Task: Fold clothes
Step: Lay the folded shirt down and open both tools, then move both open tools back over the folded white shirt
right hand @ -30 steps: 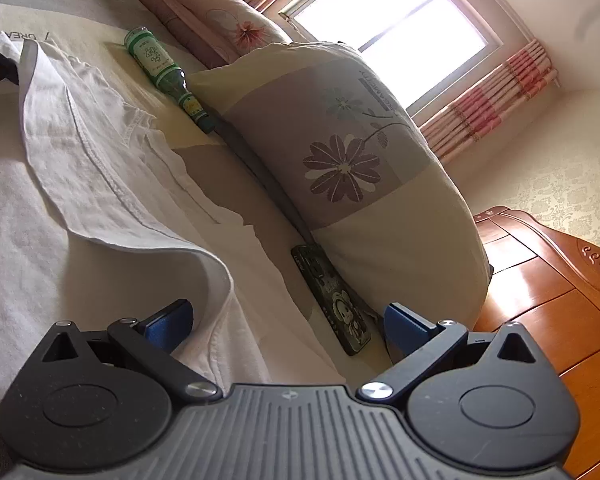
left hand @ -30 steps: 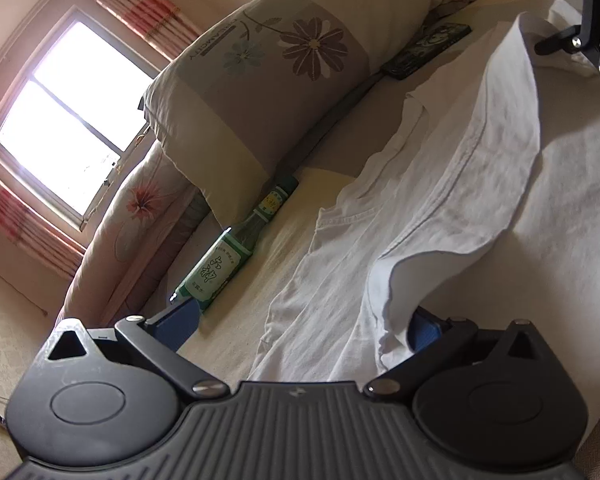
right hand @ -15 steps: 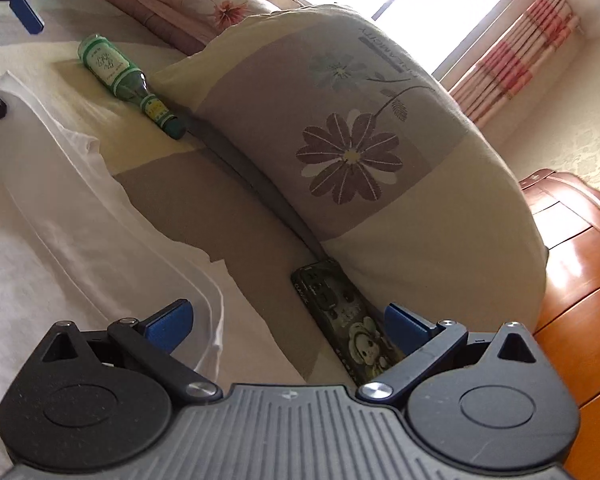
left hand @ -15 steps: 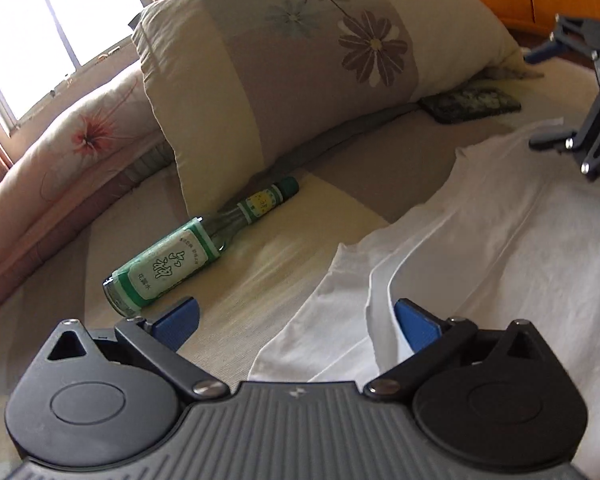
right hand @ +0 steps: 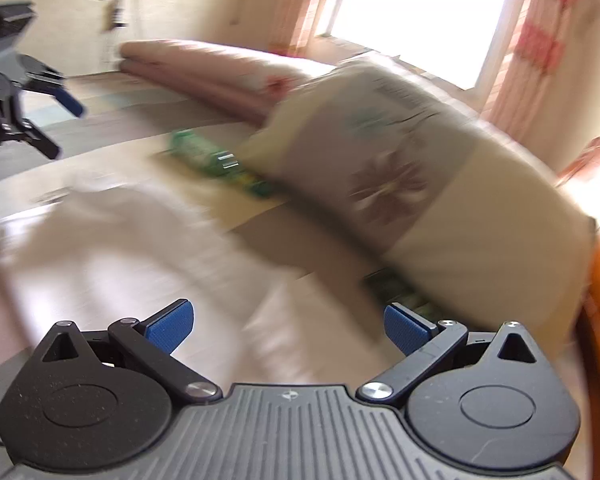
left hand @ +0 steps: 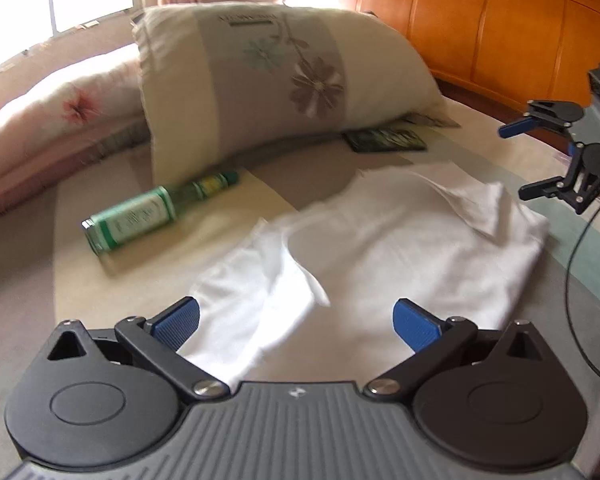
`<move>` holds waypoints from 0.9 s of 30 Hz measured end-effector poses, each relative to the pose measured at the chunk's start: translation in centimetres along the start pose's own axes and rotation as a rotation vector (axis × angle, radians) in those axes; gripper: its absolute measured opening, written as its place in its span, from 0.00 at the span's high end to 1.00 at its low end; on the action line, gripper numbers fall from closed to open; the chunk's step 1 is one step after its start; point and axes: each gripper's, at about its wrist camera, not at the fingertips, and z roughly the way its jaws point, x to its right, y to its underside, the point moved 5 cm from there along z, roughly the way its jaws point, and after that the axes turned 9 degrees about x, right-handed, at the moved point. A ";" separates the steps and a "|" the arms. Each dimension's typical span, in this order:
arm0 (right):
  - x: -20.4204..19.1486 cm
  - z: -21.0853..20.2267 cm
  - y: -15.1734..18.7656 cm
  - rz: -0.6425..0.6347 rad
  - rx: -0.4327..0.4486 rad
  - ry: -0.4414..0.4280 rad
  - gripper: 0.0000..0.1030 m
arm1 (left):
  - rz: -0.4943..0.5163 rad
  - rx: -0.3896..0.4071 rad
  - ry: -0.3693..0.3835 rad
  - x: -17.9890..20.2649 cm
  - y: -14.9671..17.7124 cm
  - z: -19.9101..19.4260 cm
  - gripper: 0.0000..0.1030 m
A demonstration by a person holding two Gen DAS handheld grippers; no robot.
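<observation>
White shirt (left hand: 380, 248) lies folded on the bed (left hand: 28, 280), beside a green bottle (left hand: 140, 216). Left gripper (left hand: 296, 320) spread, empty.
Right view, blurred: right gripper (right hand: 286, 322) spread, empty. Next fold needs matched corner grips.

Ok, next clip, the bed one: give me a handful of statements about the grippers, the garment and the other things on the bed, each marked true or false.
1. Both grippers are open and hold nothing. True: the left gripper and the right gripper have their jaws spread apart.
2. The white garment hangs lifted off the bed. False: it lies folded on the bed sheet.
3. The green glass bottle stands upright. False: it lies on its side.
4. The bottle's neck points toward the floral pillow. True.
5. A dark phone lies on the garment. False: it lies beside the pillow, apart from the garment.
</observation>
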 end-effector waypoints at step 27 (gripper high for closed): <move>4.3 5.8 4.6 0.388 -0.002 0.038 0.00 | -0.326 0.042 0.022 -1.7 1.9 7.3 0.01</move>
